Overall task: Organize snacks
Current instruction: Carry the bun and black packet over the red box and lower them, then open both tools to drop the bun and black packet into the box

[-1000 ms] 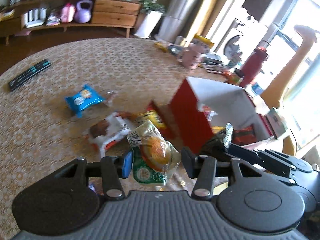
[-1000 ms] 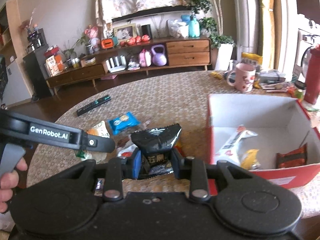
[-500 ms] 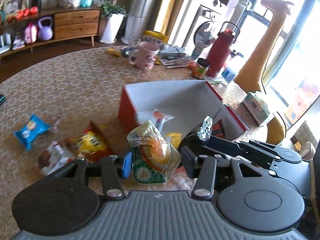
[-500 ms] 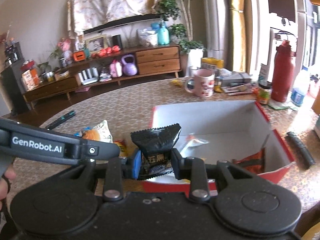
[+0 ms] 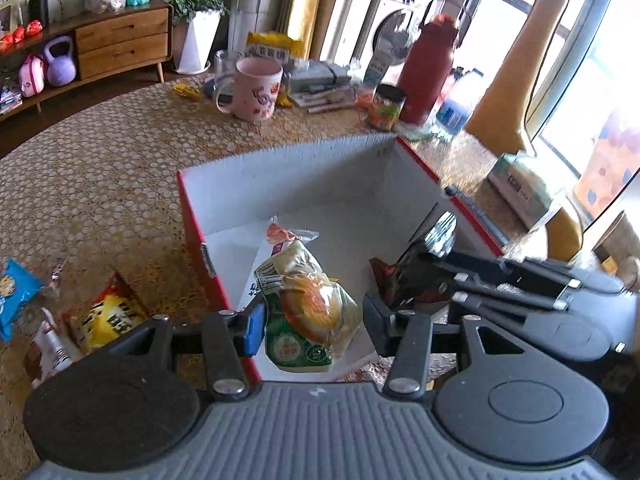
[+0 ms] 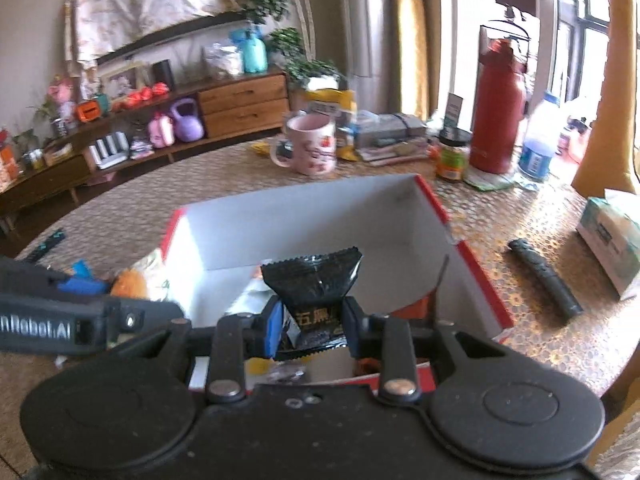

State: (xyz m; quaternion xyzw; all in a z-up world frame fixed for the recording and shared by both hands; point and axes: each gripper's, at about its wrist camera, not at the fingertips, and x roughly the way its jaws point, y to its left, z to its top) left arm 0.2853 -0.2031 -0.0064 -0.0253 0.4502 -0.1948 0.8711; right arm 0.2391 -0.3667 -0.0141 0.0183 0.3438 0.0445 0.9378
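L gripper (image 5: 314,316) was clamped on a green-and-clear bun pkt (image 5: 308,308); the pkt stuck up and fwd from between the fingers, over the near-left part of the red box (image 5: 192,216); box interior white, open top. Just ahead of the L fingers, inside the box, lay a white-orange pkt (image 5: 286,236); to the right of the fingers, also in the box, a red-brown pkt (image 5: 390,284), partly hidden by the R gripper's body. Left of the L fingers, outside the box on the table (image 5: 100,168), lay a yellow pkt (image 5: 110,318) and a blue pkt (image 5: 16,292).

R gripper (image 6: 312,326) was clenched on a black pkt (image 6: 314,292), w/ gold print, held upright over the box's near edge; box's far wall (image 6: 300,216) ahead of the fingers; pink mug (image 6: 312,148) beyond the box; black cylinder (image 6: 544,276) on the table well right of the fingers.
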